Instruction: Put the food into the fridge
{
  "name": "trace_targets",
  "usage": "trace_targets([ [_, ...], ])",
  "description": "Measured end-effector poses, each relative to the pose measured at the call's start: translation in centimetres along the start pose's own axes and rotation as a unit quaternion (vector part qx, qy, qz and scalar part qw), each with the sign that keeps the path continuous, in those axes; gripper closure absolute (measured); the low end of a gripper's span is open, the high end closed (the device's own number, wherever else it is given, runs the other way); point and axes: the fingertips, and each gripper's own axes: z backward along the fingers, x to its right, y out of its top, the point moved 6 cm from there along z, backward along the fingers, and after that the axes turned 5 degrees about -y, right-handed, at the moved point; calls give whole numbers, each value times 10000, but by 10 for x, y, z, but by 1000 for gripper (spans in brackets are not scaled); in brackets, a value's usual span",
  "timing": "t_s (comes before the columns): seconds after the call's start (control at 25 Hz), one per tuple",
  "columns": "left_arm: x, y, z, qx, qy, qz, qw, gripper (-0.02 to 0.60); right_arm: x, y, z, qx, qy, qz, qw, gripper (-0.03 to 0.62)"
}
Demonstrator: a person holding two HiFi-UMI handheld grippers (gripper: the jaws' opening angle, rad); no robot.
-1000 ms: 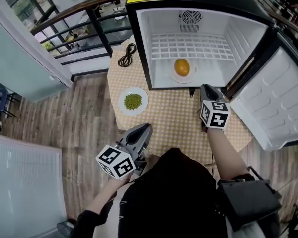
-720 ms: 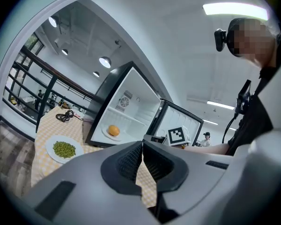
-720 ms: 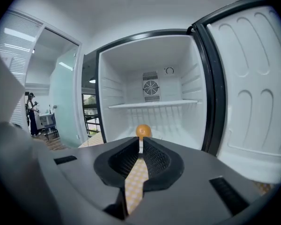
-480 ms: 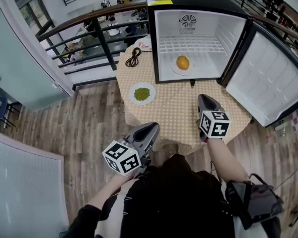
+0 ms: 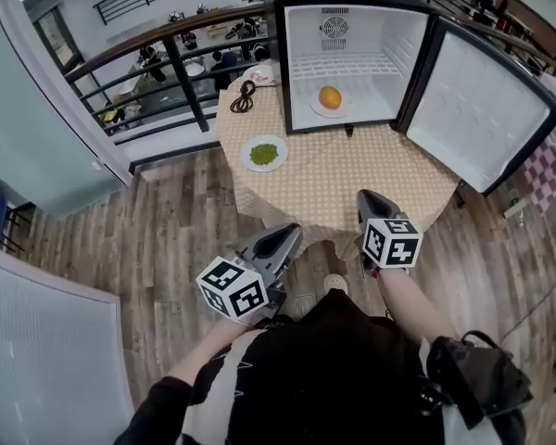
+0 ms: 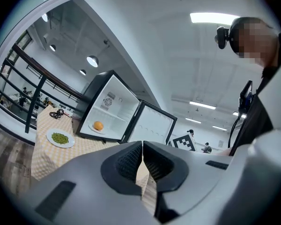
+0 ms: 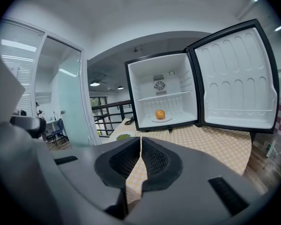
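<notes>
The fridge (image 5: 343, 49) stands open on the checked table (image 5: 389, 170). Inside it an orange (image 5: 329, 97) lies on a white plate, also seen as the orange (image 7: 160, 114) and the orange (image 6: 98, 125). A plate of green food (image 5: 264, 153) sits on the table left of the fridge. Both grippers hang off the table's near edge, over the wooden floor. My left gripper (image 5: 292, 234) is shut and empty, as the left gripper (image 6: 143, 145) shows. My right gripper (image 5: 366, 196) is shut too. The right gripper (image 7: 140, 140) has just been closing its jaws, with nothing between them.
The fridge door (image 5: 477, 109) swings out wide to the right. A black cable (image 5: 243, 97) and another plate (image 5: 259, 74) lie at the table's far left. A dark railing (image 5: 181, 58) runs behind the table. A glass partition (image 5: 37, 137) stands at the left.
Both grippers have drawn back from the fridge mouth and off the table's near edge. The table and fridge now lie farther away in the head view.
</notes>
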Motion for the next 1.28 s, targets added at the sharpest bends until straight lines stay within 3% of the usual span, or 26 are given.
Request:
trace_targets([
  [0.36, 15, -7, -5, 51, -95, 105, 9999, 563, -13, -15, 40, -106, 247, -165, 9995, 574],
  [0.6, 24, -1, -18, 154, 11, 84, 9998, 563, 7, -8, 58, -61, 352, -369, 9987, 577],
  [0.96, 53, -11, -41, 109, 85, 206, 9997, 563, 38, -2, 80, -305, 470, -221, 9982, 579],
  [1.28, 64, -19, -45, 47, 205, 251, 9995, 563, 42, -14, 88, -430, 612, -263, 9969, 579],
])
